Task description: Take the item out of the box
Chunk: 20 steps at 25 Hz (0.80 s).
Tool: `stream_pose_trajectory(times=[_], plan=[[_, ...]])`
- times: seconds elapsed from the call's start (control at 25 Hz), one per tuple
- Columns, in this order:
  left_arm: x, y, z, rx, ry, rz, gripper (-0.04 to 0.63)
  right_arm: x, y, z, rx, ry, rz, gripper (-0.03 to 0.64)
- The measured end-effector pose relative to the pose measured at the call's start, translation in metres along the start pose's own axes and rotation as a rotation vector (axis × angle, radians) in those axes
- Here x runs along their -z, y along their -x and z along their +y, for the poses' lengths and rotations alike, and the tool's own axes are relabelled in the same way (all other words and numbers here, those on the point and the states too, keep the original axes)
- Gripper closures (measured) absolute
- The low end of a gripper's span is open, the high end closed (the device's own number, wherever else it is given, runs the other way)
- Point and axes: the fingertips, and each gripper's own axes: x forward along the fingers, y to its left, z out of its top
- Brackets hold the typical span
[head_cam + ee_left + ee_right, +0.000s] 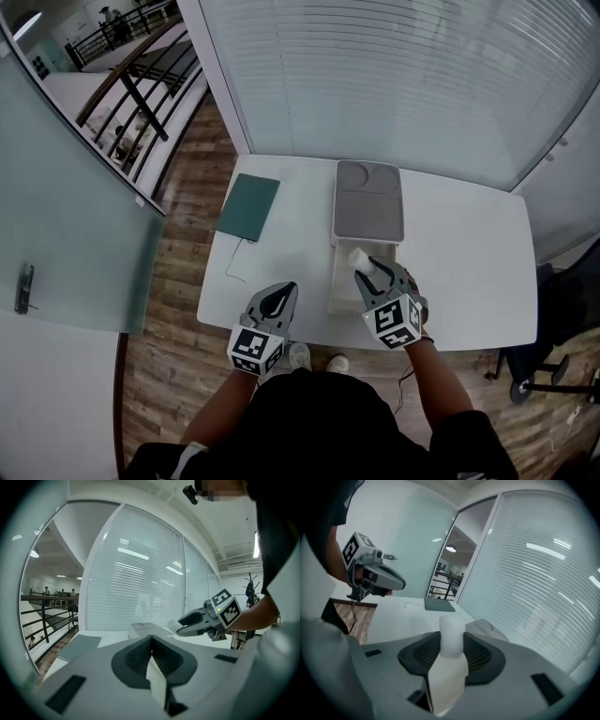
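While your right gripper (375, 275) pinches the frosted white plastic tube (361, 260) above the white box (339, 281), probably clear its rim next; left gripper (279, 298) pressed together.

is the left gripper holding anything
No, the left gripper has its jaws together with nothing between them; the white bottle sits in the right gripper.

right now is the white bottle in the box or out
Out: the right gripper clamps the white bottle in the air, above the open box.
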Motion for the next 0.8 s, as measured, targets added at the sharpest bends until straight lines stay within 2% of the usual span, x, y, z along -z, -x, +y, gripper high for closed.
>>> stream_pose_trajectory(times=[0.24,0.36,0.6,0.72,0.8], plan=[[-0.008,-0.006,0.001,0.008,-0.021,-0.014,0.583,-0.029,0.030,-0.021,0.099,-0.246,-0.185,0.456],[-0.011,-0.007,-0.002,0.007,-0.027,-0.018,0.584,-0.029,0.046,-0.035,0.134,-0.365,-0.272,0.456],[-0.017,-0.005,-0.005,-0.001,-0.009,-0.038,0.584,-0.024,0.076,-0.055,0.180,-0.483,-0.420,0.456],[-0.018,-0.002,-0.007,0.000,-0.016,-0.043,0.583,-0.031,0.088,-0.058,0.164,-0.565,-0.522,0.455],[-0.018,0.000,-0.005,-0.006,-0.022,-0.044,0.584,-0.037,0.090,-0.056,0.147,-0.596,-0.553,0.456]])
